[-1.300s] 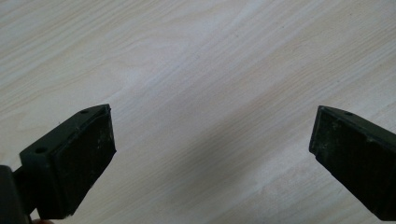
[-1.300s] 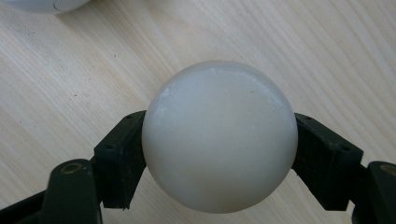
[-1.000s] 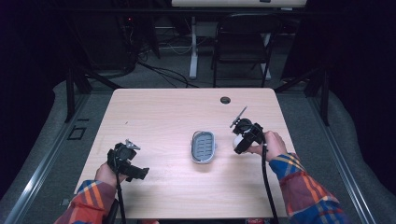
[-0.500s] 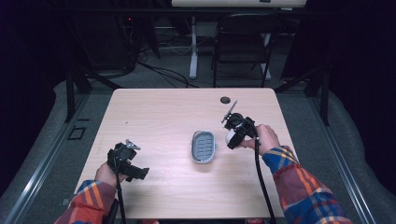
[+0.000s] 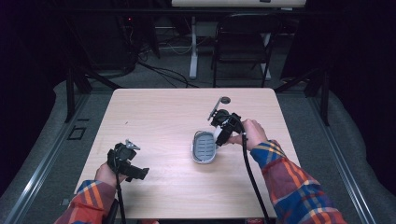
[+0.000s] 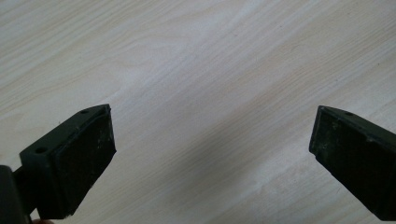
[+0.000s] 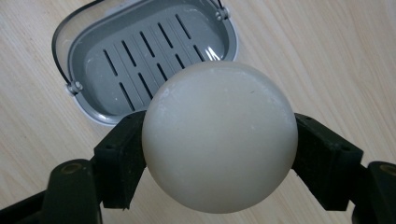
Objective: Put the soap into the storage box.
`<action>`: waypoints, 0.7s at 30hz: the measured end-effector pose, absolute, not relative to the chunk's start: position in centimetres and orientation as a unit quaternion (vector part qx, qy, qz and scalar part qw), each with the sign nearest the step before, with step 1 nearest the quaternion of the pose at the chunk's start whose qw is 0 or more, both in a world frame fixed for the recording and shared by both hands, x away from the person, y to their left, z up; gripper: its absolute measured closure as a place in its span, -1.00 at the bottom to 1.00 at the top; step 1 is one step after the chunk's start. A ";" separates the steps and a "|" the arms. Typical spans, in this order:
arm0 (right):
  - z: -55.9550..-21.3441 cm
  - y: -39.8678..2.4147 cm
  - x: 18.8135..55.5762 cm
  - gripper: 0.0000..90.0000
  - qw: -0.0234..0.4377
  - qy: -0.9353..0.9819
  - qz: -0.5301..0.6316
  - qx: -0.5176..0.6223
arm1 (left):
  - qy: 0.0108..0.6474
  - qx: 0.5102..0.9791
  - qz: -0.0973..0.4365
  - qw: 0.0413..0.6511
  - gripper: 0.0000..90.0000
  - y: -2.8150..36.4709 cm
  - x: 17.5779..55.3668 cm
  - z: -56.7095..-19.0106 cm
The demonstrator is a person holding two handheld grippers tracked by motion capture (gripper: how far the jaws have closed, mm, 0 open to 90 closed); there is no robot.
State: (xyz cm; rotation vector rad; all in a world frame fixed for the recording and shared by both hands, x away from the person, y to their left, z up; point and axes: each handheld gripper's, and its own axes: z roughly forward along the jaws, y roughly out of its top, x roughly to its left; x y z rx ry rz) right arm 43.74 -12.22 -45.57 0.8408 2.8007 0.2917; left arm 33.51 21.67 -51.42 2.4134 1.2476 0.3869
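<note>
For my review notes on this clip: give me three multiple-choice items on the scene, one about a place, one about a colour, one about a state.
1. Where is the soap dish?
A. on the table
B. on the chair
C. on the floor

2. What colour is the dish's slotted insert?
A. red
B. grey
C. yellow

3. What is the right gripper doing?
A. standing open
B. clamping a cable
C. holding a round white soap

Answers: 1 A, the high view shows it on the wooden top. 2 B, the right gripper view shows grey. 3 C, both pads press the soap's sides.
</note>
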 end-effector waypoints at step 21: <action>-47.1 -7.6 44.7 -0.46 0.084 0.961 0.084 0.250 | 0.446 0.862 0.136 0.197 -0.99 21.7 33.5 -51.4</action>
